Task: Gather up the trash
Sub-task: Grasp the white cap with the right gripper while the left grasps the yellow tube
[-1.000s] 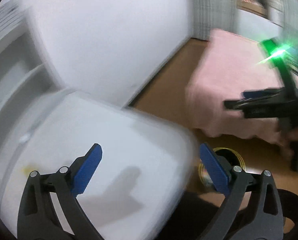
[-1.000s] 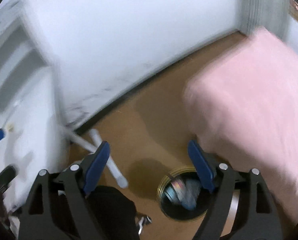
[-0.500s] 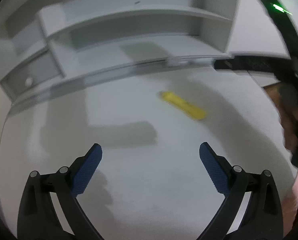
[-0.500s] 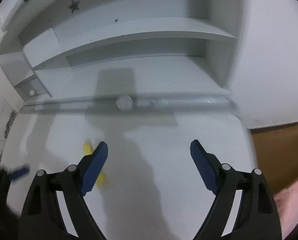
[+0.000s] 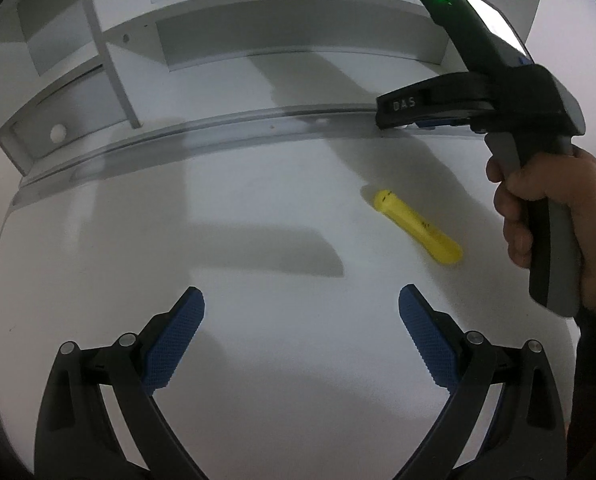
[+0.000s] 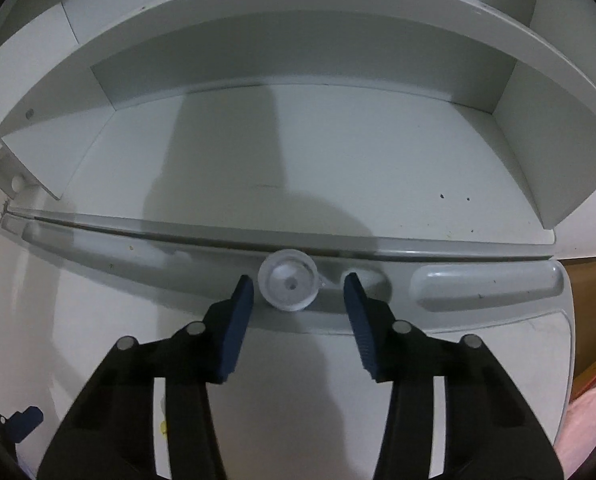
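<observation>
A small clear plastic cup (image 6: 289, 285) lies on its side in the grey groove at the back of the white desk (image 6: 498, 360). My right gripper (image 6: 298, 300) is open, its blue fingers on either side of the cup, not touching it. A yellow plastic piece (image 5: 416, 226) lies on the desk top. My left gripper (image 5: 300, 332) is open and empty above the desk (image 5: 257, 360), with the yellow piece ahead to its right. The right gripper shows from the side in the left wrist view (image 5: 398, 120), held by a hand at the groove.
White shelves (image 6: 298, 32) rise behind the desk, with an open compartment (image 6: 298, 148) beyond the groove. A recessed pen tray (image 6: 486, 284) lies right of the cup. Brown floor (image 6: 590, 320) and pink bedding (image 6: 594, 420) show past the desk's right edge.
Both grippers swung from the floor and bin up to the desk. The right gripper then moved forward to the groove and narrowed around the clear cup. The left gripper steadied over the desk.
</observation>
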Demonstrator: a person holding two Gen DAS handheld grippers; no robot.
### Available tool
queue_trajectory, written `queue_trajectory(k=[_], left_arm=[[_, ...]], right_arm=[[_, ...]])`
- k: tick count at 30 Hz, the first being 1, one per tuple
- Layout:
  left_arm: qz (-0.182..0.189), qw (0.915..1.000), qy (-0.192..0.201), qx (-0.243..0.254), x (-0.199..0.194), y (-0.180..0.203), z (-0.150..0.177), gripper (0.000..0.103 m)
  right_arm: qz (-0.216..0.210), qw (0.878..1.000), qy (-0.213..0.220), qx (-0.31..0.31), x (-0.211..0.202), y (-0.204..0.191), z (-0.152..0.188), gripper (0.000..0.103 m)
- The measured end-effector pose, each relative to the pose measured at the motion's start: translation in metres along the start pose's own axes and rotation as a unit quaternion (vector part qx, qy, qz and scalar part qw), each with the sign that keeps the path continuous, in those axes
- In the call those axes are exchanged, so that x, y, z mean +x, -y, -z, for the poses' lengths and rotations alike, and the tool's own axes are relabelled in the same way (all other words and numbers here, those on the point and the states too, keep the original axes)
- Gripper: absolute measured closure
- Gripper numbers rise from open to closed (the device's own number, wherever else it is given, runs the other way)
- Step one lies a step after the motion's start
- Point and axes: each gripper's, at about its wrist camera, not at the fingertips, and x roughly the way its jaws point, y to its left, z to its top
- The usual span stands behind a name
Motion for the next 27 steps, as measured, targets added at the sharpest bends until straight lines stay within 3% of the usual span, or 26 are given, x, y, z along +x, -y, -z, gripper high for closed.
queue_trajectory(k=[1,5,10,18,24,27], left_arm=[[0.000,1.0000,-0.001,-0.002,0.002,0.003,-0.002,0.008],[0.005,0.9999,-0.007,-0.013,0.006,0.014,-0.006,0.008],[-0.007,0.9999,-0.007,-0.013,0.019,0.041,-0.021,0.008],[-0.046,0.9989,-0.012,-0.004,0.043,0.066,-0.033,0.008],[-0.039,0.9992,-0.005,-0.002,0.039,0.046,-0.030,0.009],[-0.027,0.9995,-0.004,0.012,0.040,0.044,-0.029,0.015]], right_arm=[[0.000,1.000,-0.002,0.000,-0.001,0.001,0.001,0.072],[-0.022,1.000,0.002,0.010,-0.006,0.002,0.005,0.073],[-0.028,0.998,0.057,0.026,-0.057,0.025,0.020,0.073],[-0.002,0.995,0.088,0.049,-0.125,0.084,0.080,0.073],[0.017,0.993,0.087,0.075,-0.151,0.125,0.134,0.073],[0.016,0.991,0.083,0.099,-0.162,0.150,0.163,0.073]])
